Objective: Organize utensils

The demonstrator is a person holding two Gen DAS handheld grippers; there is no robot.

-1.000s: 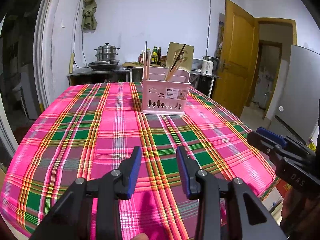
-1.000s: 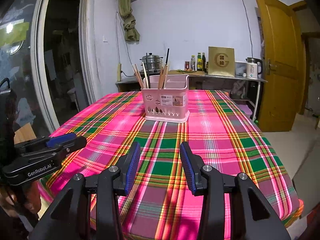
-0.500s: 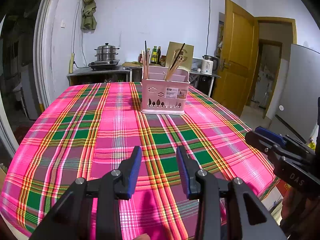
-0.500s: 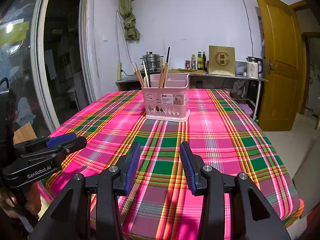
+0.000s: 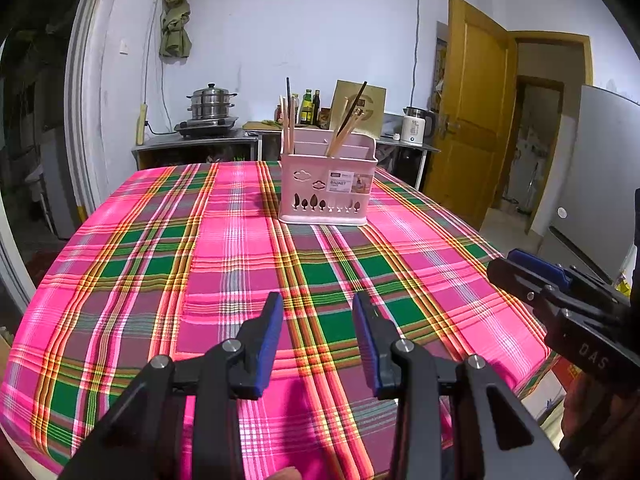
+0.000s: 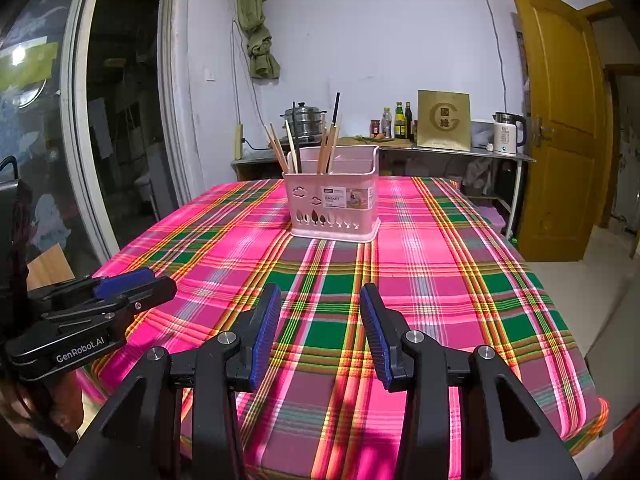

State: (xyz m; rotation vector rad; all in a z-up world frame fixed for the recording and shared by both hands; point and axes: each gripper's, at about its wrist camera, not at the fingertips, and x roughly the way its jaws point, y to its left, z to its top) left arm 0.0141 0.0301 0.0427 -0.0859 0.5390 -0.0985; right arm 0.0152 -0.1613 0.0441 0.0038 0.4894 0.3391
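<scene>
A pink utensil basket (image 5: 327, 190) (image 6: 334, 200) stands upright at the far middle of the plaid-covered table (image 5: 224, 264) (image 6: 432, 280). Several wooden and dark chopsticks (image 5: 347, 126) (image 6: 326, 148) stick up out of its compartments. My left gripper (image 5: 317, 308) hovers over the near part of the table, open, with nothing between its blue pads. My right gripper (image 6: 320, 300) is likewise open and empty, well short of the basket. Each gripper shows at the edge of the other's view, the right one (image 5: 520, 262) and the left one (image 6: 148, 280).
Behind the table a steel counter (image 6: 440, 150) carries a steamer pot (image 5: 211, 104), bottles (image 6: 400, 120), a gold box (image 6: 443, 119) and a white kettle (image 6: 506, 133). A wooden door (image 6: 560, 128) stands at the right. A glass door (image 6: 80, 128) lies left.
</scene>
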